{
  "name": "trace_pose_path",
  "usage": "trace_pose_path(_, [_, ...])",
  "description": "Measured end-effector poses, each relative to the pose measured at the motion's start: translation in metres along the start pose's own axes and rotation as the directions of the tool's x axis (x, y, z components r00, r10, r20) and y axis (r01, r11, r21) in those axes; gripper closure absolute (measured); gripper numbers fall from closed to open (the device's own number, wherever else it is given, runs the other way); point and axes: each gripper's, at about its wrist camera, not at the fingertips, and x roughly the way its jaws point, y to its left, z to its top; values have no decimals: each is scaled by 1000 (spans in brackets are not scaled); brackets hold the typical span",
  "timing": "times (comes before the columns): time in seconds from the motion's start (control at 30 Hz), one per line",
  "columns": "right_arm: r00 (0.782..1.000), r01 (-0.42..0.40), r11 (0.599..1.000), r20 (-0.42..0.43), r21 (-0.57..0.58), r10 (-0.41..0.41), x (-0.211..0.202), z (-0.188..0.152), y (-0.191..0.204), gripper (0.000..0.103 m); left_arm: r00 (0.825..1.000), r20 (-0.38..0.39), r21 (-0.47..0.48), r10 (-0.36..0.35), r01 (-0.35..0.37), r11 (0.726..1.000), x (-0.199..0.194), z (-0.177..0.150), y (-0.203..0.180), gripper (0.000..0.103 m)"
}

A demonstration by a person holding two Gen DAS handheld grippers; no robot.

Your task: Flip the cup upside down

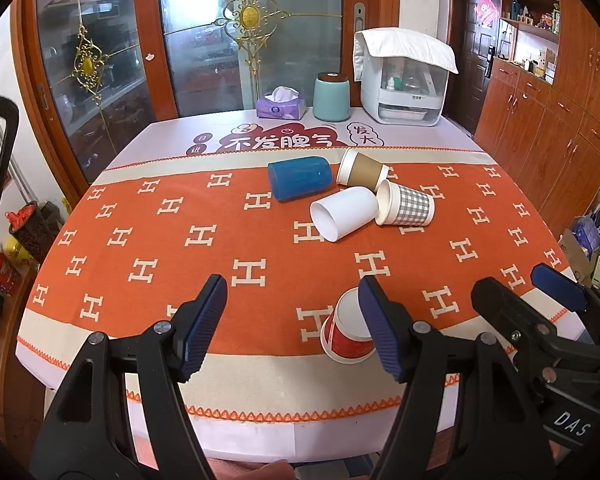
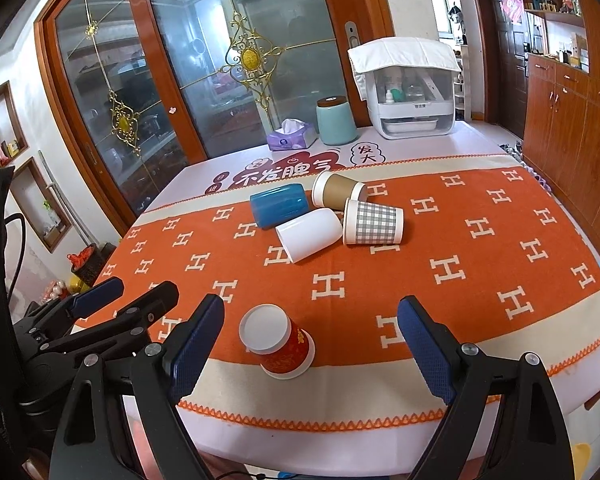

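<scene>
Red cup [image 2: 278, 342]: stands upside down, rim on the cloth, white base up; near front edge of surface, on the seam betw. orange field and cream band. Also seen in left wrist view [image 1: 346, 330], partly behind the left tongs' right finger.
Left tongs [image 1: 292, 322]: spread apart, holding nothing; red cup sits just right of the gap, not betw. the pads.
Right tongs [image 2: 310, 344]: spread wide apart, holding nothing; red cup lies betw. the fingers, closer to the left one, no contact visible.
Surface [image 2: 480, 280]: covered w/ orange cloth, white H pattern, cream border.
Other cups: four on their sides in a cluster mid-surface, well apart from red cup. Blue cup [image 2: 278, 206], brown cup [image 2: 338, 192], white cup [image 2: 310, 238], checked cup [image 2: 374, 222]. White cup touches checked cup and blue cup.
Far end: tissue box [image 2: 292, 138], teal jar [image 2: 336, 122] w/ dark lid, white appliance [image 2: 410, 108] w/ a cloth draped on top.
</scene>
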Motion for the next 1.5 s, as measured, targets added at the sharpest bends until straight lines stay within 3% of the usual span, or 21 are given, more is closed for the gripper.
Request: trace_pose_path(1.5, [1000,1,1000,-3,-1,-1,4,-3,-1,14,1000,17,3,26,-26,1000,-3,-3,4,37])
